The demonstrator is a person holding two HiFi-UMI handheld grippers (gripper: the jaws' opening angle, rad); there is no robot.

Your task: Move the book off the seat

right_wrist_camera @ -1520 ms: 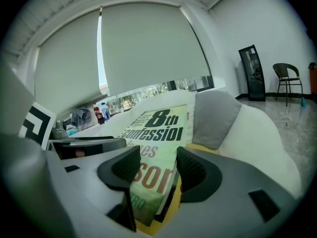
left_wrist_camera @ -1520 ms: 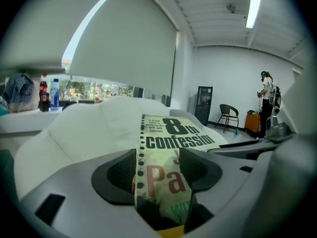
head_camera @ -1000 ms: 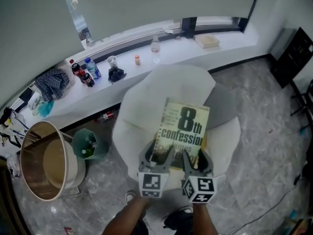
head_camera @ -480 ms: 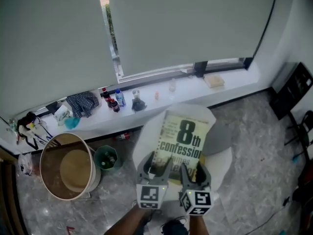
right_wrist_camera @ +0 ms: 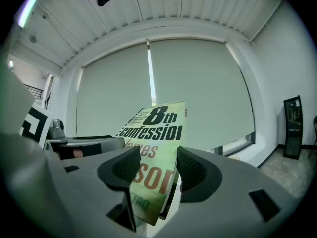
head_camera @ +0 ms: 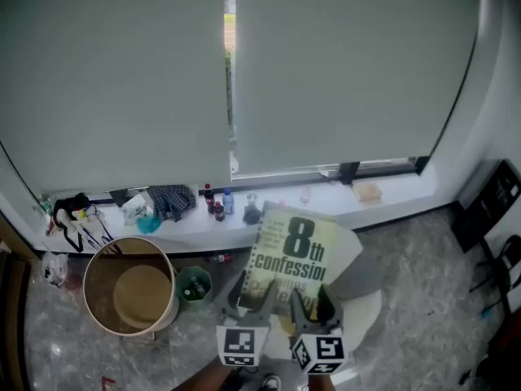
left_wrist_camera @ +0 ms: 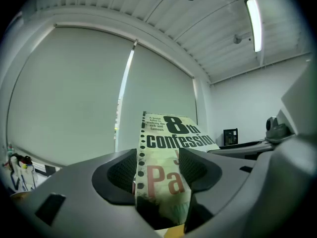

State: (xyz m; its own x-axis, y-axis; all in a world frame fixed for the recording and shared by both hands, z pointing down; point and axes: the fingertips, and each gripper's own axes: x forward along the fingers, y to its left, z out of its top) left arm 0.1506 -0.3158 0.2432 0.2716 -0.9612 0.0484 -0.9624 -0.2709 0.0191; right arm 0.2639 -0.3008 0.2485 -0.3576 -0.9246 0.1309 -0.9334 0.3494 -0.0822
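**Left tongs** (left_wrist_camera: 161,171): clenched on the lower left edge of the book (left_wrist_camera: 171,133), with the ribbed pads pressed on either face.

**Right tongs** (right_wrist_camera: 157,170): clenched on the same book's lower right edge, and the volume sits tilted between the pads.

**Book:** paperback with a pale green cover and black title lettering. It is held in the air with the cover turned up toward the head view. It touches nothing but the two tongs.

**Seat** (head_camera: 364,309): white rounded chair with a grey cushion, below and behind the book. No part of the book rests on it.

**Surroundings:**
- A windowsill (head_camera: 403,199) runs under drawn blinds and carries bottles (head_camera: 216,202), a checked cloth (head_camera: 171,200) and small oddments.
- A round wooden tub (head_camera: 130,287) and a green bin (head_camera: 194,285) stand on the marbled floor to the seat's left.

**Step in hand (judged):** the lift looks complete. The book is clear of the seat and has not yet been set down.

**Next move (judged):** it calls for a resting place away from the seat, perhaps the sill or the floor. Both tongs would travel together so the book does not twist, lower it flat, and let go only once it is supported.
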